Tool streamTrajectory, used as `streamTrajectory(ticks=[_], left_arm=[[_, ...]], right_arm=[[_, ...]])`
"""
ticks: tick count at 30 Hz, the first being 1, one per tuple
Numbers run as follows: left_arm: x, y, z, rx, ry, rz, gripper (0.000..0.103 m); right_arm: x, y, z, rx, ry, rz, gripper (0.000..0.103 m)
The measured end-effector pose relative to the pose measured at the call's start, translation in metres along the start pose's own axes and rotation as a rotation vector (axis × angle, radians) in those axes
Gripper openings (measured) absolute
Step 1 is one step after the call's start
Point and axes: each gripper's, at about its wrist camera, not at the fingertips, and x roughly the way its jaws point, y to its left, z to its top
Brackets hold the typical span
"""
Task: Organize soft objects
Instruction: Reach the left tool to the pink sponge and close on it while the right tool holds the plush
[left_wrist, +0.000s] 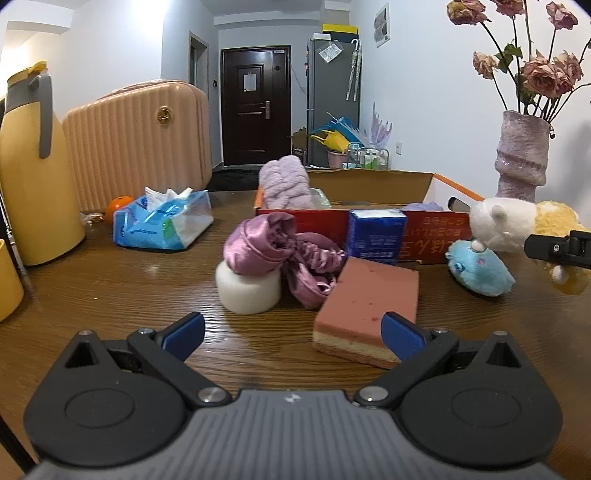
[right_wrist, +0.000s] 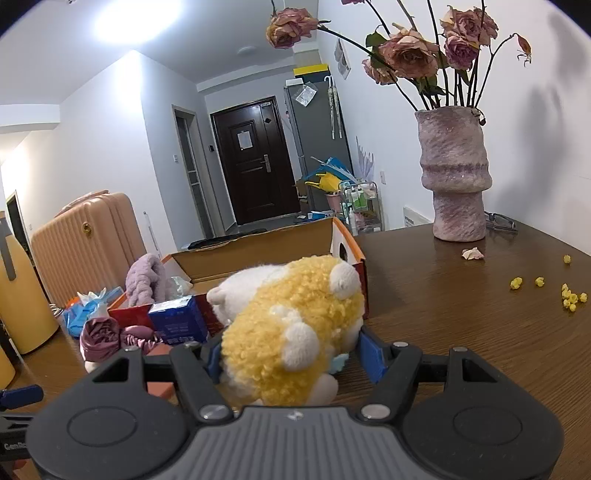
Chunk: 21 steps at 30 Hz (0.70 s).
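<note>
My left gripper (left_wrist: 293, 334) is open and empty, low over the table, its right finger against a pink sponge (left_wrist: 369, 301). Beyond lie a white round sponge (left_wrist: 248, 291), a purple satin bonnet (left_wrist: 280, 251), a blue tissue pack (left_wrist: 375, 236) and a blue plush (left_wrist: 480, 267). A red cardboard box (left_wrist: 369, 192) holds a lilac towel (left_wrist: 284, 182). My right gripper (right_wrist: 291, 356) has its blue pads around a yellow and white plush (right_wrist: 291, 328) beside the box (right_wrist: 266, 247); whether it is squeezing the plush is unclear. The plush also shows in the left wrist view (left_wrist: 517, 221).
A yellow thermos (left_wrist: 33, 166), a pink suitcase (left_wrist: 136, 144), an orange (left_wrist: 118, 206) and a blue tissue bag (left_wrist: 162, 221) stand at the left. A purple vase of dried roses (right_wrist: 456, 177) stands at the right, with yellow bits (right_wrist: 569, 295) scattered on the table.
</note>
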Motion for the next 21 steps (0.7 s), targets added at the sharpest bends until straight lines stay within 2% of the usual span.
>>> streamTrajectory(ticks=[21], left_arm=[[0.024,-0.038,0.005,0.012,0.053,-0.077,0.103]], right_arm=[[0.001,-0.032,0.005,0.001,-0.015,-0.016,0.068]])
